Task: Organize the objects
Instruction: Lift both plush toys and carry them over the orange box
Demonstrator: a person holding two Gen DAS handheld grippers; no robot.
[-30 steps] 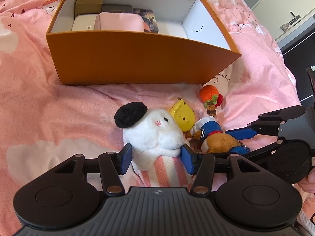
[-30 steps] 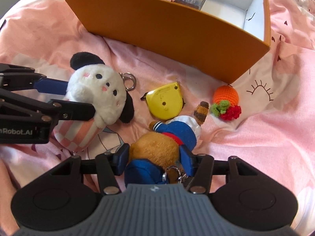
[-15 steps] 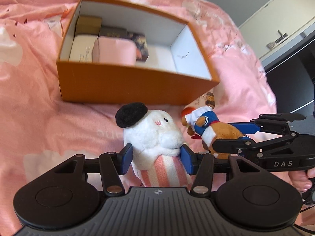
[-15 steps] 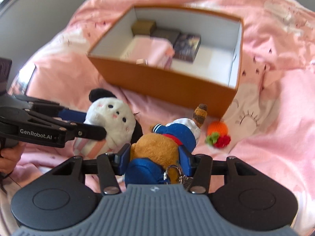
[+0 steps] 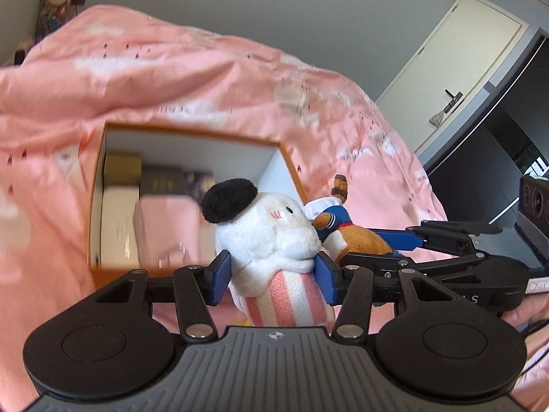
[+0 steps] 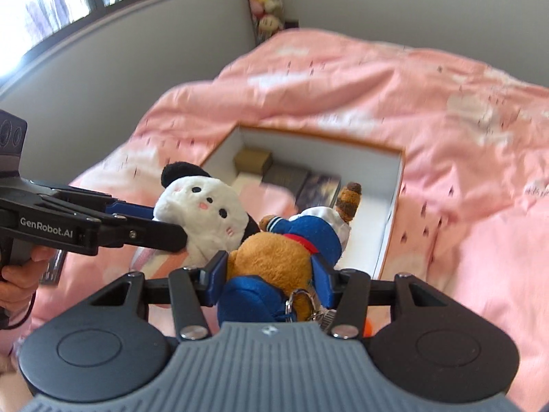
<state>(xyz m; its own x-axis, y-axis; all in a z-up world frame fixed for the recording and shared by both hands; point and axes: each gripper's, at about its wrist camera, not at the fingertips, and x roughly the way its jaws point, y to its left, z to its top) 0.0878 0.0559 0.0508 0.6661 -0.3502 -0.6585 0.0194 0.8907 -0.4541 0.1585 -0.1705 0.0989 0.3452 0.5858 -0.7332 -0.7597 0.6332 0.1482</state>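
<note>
Left hand-held gripper clamped on the white plush with black ears and a pink-striped body, blue pads pressing its sides just below the head. Right hand-held gripper clamped on the brown plush in a blue and white sailor outfit, pads against its body, a metal keyring dangling at its lower end. Both toys held up in the air above the pink bed cover, side by side and touching, the brown one just right of the white one. Beyond and below them, the open orange box with white inner walls, resting on the bed. Inside, along its left and far side: a tan box, a dark box, a cream box and a pink box, blurred. Right part of the box floor bare white. A sliver of something orange on the bed under the right gripper. Fingers of a hand on the left gripper's handle.
</note>
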